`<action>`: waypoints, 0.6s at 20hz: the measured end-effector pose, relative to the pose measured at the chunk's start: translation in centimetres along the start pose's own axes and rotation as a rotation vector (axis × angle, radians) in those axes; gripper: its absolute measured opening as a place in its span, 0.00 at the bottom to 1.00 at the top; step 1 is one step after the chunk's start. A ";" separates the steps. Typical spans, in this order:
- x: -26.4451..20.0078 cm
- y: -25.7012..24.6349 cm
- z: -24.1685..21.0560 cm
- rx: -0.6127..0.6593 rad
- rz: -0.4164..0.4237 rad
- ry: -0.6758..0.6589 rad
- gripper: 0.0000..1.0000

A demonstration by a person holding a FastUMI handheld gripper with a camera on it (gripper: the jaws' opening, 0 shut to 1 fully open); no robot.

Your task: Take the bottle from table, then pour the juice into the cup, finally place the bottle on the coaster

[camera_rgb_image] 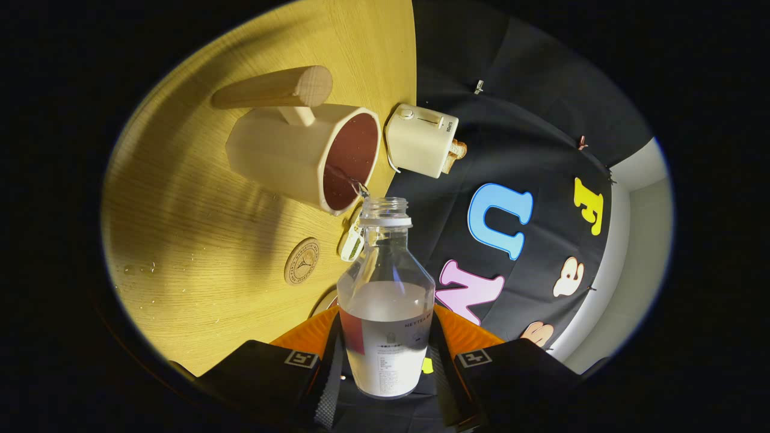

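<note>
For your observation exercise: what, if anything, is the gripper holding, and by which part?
The gripper is shut on the bottle, gripping its lower body on both sides, near the label.

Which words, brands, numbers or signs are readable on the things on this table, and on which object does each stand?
Label of the bottle, gripped between both claw fingers: print too small and blurred to read.
Side of the toaster: one short word, too small to read.
The coaster: ring of letters around an emblem, too small to read.
Nothing can be quoted with certainty.
</note>
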State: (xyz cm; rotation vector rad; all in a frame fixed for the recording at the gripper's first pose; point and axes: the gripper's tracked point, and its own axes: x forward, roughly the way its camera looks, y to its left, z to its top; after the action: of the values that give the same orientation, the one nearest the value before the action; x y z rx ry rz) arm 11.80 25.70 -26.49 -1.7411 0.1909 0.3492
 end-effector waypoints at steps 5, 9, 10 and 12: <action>0.2 -0.1 0.0 -0.023 -0.004 -0.006 0.68; 0.1 -0.3 0.2 -0.054 -0.017 -0.023 0.68; 0.1 -0.2 0.2 -0.061 -0.016 -0.030 0.68; 0.1 -0.3 0.3 -0.077 -0.018 -0.043 0.68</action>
State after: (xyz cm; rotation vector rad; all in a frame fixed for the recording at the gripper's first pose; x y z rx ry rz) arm 11.92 26.09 -26.34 -1.8081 0.1325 0.3843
